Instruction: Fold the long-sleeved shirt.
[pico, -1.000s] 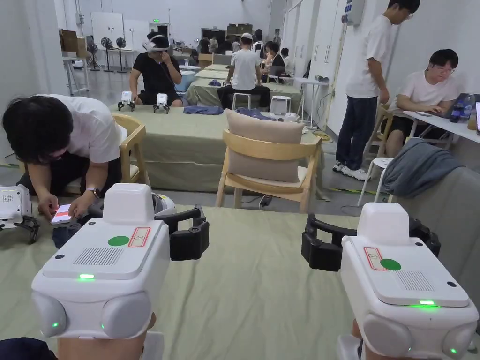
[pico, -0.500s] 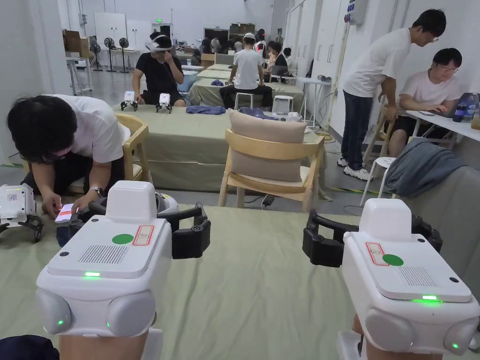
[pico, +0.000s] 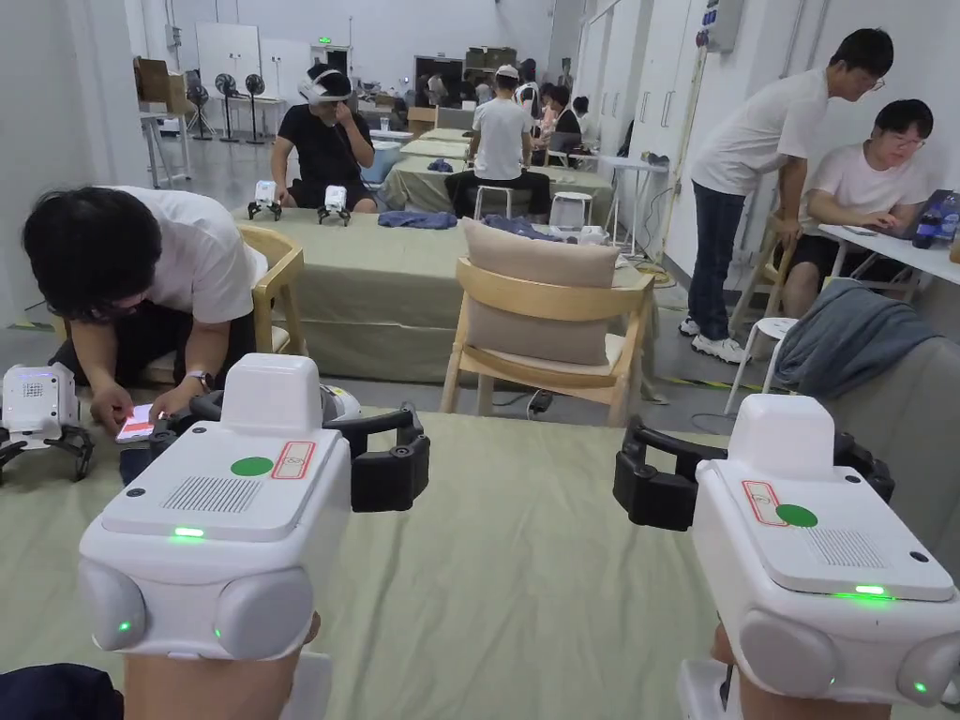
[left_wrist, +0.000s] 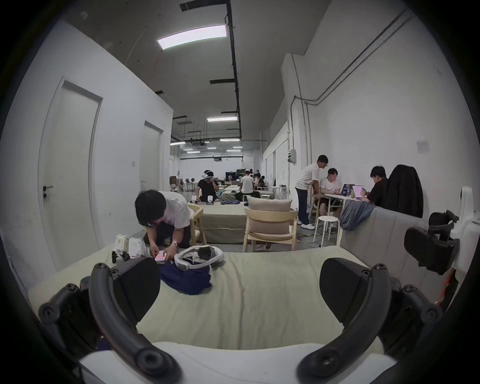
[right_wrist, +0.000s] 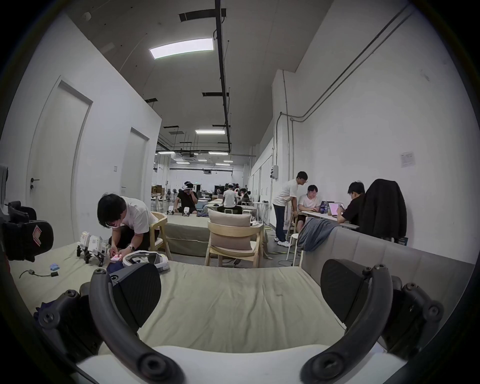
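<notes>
Two tongs (pico: 291, 441) (pico: 750, 469), one dark blue garment (left_wrist: 185, 279), one headset (left_wrist: 198, 257), two wooden chairs (pico: 544, 328) (pico: 272, 291).

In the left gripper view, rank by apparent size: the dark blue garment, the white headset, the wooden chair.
1. wooden chair, though farther away.
2. and 3. dark blue garment and white headset lying on it look alike; no ranking.

left hand-held gripper (pico: 298, 441): white body, black jaws, green dot, green light
right hand-held gripper (pico: 755, 469): white body, black jaws, green dot, green light
cloth-covered surface (pico: 506, 581): pale olive green, plain
crumpled shirt (left_wrist: 185, 278): dark navy blue, plain
headset (left_wrist: 198, 257): white with dark inside
wooden chair (pico: 539, 328): light wood, beige cushion
</notes>
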